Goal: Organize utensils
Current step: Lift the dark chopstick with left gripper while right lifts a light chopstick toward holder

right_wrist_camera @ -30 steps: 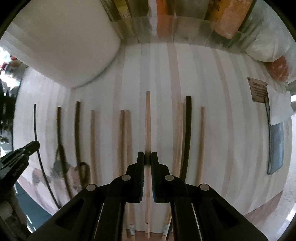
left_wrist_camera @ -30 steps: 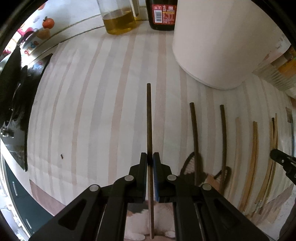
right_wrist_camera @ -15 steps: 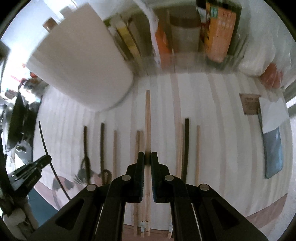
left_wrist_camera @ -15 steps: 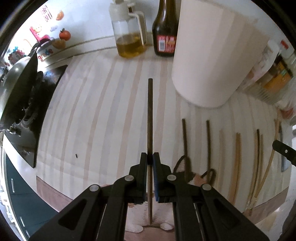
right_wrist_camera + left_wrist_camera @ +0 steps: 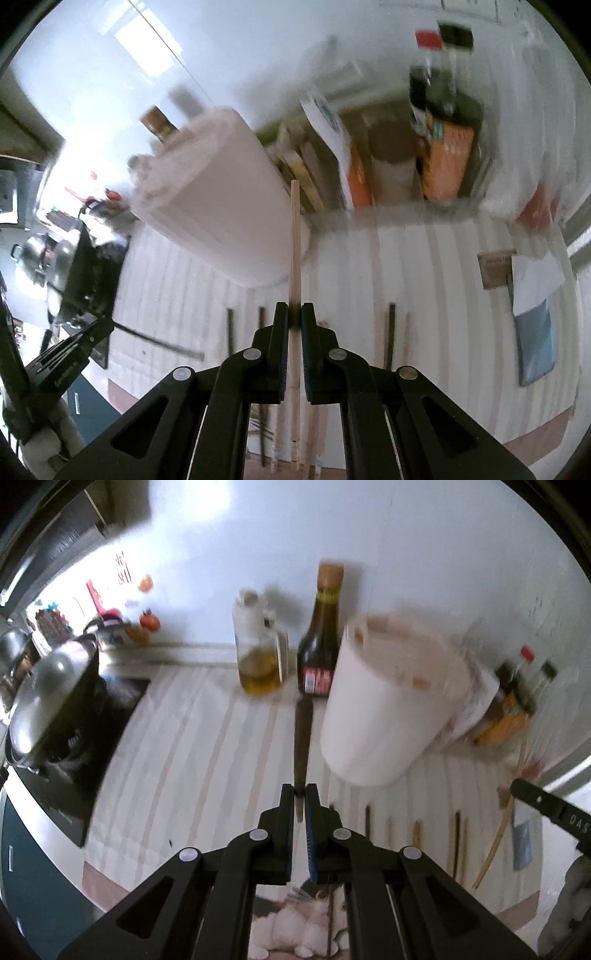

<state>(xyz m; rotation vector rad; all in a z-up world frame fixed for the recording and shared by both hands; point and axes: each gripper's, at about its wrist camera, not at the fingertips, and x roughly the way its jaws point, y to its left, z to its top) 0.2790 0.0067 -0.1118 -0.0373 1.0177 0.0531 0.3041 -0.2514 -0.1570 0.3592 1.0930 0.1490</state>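
My left gripper (image 5: 300,794) is shut on a dark brown chopstick (image 5: 302,738) and holds it raised above the striped mat, pointing toward the white utensil holder (image 5: 384,716). My right gripper (image 5: 294,314) is shut on a light wooden chopstick (image 5: 295,236), also raised, with its tip beside the same white holder (image 5: 218,192). Several dark and light chopsticks (image 5: 390,332) still lie side by side on the mat (image 5: 424,295), also in the left wrist view (image 5: 417,830). The right gripper shows at the right edge of the left wrist view (image 5: 554,812).
An oil jug (image 5: 258,653) and a dark sauce bottle (image 5: 321,638) stand behind the holder by the wall. A stove with a lidded pan (image 5: 51,686) is at the left. Boxes and bottles (image 5: 443,155) crowd the back right. A blue cloth (image 5: 532,339) lies at the right.
Both grippers have lifted their chopsticks off the mat and tilted up, so the holder's rim, the bottles and the wall came into view.
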